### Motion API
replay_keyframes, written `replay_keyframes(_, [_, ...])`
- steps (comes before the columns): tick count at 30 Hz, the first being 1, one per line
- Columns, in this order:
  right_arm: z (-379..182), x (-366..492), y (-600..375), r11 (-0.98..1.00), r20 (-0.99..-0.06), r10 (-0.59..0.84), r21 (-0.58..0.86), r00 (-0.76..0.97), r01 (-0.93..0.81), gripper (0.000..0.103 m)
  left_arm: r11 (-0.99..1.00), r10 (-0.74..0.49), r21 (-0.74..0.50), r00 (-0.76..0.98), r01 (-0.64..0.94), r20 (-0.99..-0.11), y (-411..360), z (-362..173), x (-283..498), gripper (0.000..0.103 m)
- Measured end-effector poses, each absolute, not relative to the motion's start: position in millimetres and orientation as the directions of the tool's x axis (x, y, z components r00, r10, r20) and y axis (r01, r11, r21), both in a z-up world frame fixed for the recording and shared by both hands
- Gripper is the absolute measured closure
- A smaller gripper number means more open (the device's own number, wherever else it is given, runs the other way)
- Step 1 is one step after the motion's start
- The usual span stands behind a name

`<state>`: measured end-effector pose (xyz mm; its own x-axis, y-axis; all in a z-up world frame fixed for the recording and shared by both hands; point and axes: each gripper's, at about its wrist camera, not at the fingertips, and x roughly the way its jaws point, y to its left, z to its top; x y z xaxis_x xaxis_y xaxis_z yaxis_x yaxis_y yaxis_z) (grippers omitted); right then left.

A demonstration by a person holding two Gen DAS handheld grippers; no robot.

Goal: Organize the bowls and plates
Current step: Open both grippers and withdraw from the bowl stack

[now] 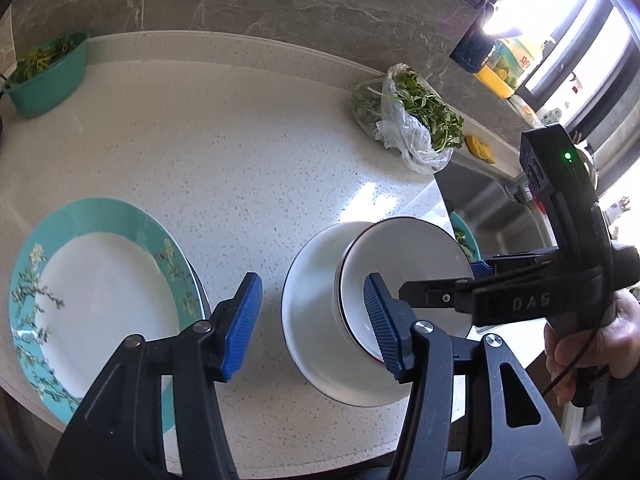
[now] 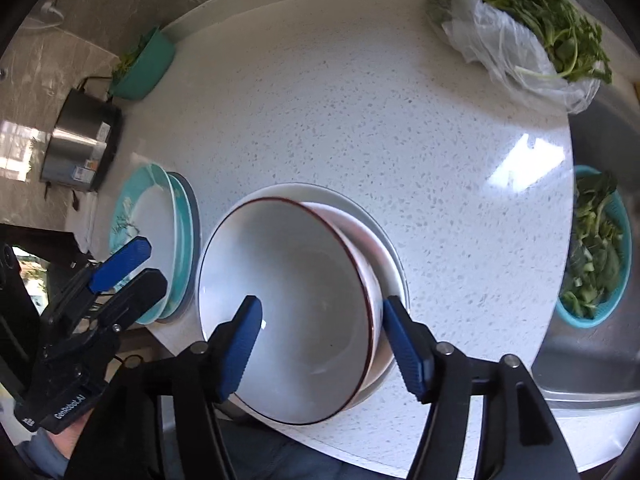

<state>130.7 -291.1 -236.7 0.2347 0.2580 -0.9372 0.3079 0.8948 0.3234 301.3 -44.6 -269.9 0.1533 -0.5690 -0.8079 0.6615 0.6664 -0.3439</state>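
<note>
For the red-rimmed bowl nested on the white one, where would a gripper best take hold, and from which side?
Grip the red-rimmed bowl by its thin rim, probably from above on the near side: it sits tilted in the white bowl, and the right gripper, jaws open, already straddles that wall.

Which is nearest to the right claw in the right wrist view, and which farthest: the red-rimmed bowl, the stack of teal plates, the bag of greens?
1. Red-rimmed bowl: right beneath the right claw.
2. Stack of teal plates: left, beside the bowl.
3. Bag of greens: far upper right, across the counter.
</note>
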Motion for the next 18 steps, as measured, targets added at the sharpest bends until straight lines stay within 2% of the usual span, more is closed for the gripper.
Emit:
replay_keyframes(10, [-231.8,130.4,-257.5,0.977,-0.982,0.032,0.070,0.184,0.201,0.036,0.672,-0.590,-0.379,0.150,0.637,-0.793,-36.7,-270.9,304.5,0.052])
replay_keyframes(13, [-234.2,130.6,-248.7,0.987,-0.985,-0.045,-0.019,0.165,0.157,0.031,0.673,-0.593,-0.383,0.152,0.632,-0.791,-35.7,-270.8,306.8,0.052])
replay_keyframes(16, [-235.9,129.0,-247.2,0.988,-0.986,-0.034,-0.009,0.166,0.152,0.026,0.671,-0.598,-0.390,0.149,0.630,-0.788,-35.2,-271.0,306.9,0.052])
replay_keyframes(18, [-232.9,126.2,-255.7,0.983,-0.984,0.001,0.033,0.176,0.179,0.027,0.673,-0.600,-0.394,0.151,0.626,-0.786,-32.5,-270.2,306.4,0.052])
